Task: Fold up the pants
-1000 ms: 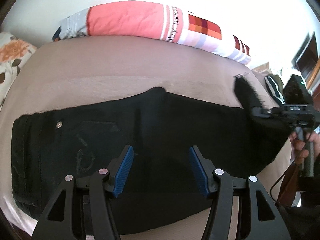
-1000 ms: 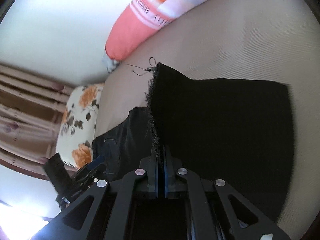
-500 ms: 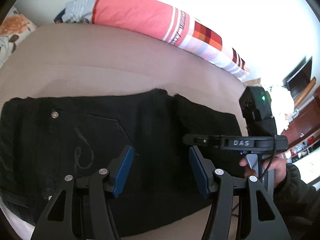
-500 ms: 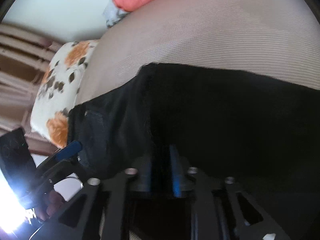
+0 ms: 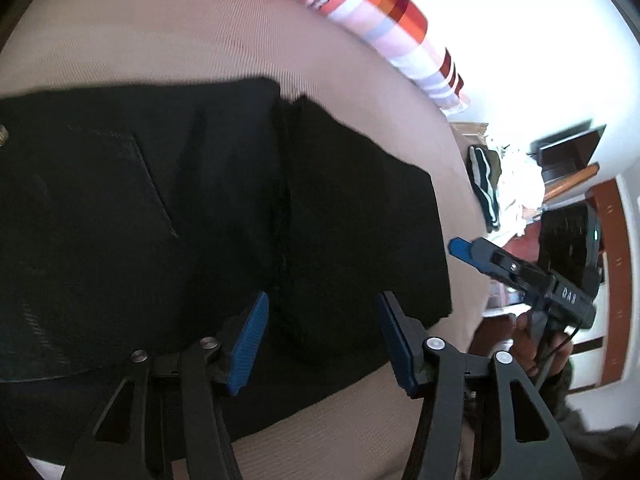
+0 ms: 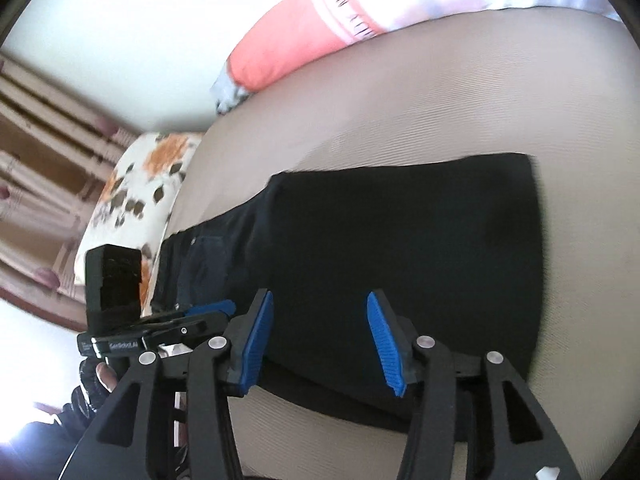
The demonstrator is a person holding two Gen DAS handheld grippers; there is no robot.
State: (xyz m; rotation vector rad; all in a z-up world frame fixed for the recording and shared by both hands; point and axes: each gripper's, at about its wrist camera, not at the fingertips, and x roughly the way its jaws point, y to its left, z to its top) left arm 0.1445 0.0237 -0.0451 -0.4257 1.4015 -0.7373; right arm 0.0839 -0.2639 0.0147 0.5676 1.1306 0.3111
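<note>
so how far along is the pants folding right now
Done: the leg end of the black pants lies folded back over the upper part on the bed. In hand: nothing; the right gripper has just been opening, jaws empty, and the left gripper hangs open above the cloth. Left: probably another fold.
</note>
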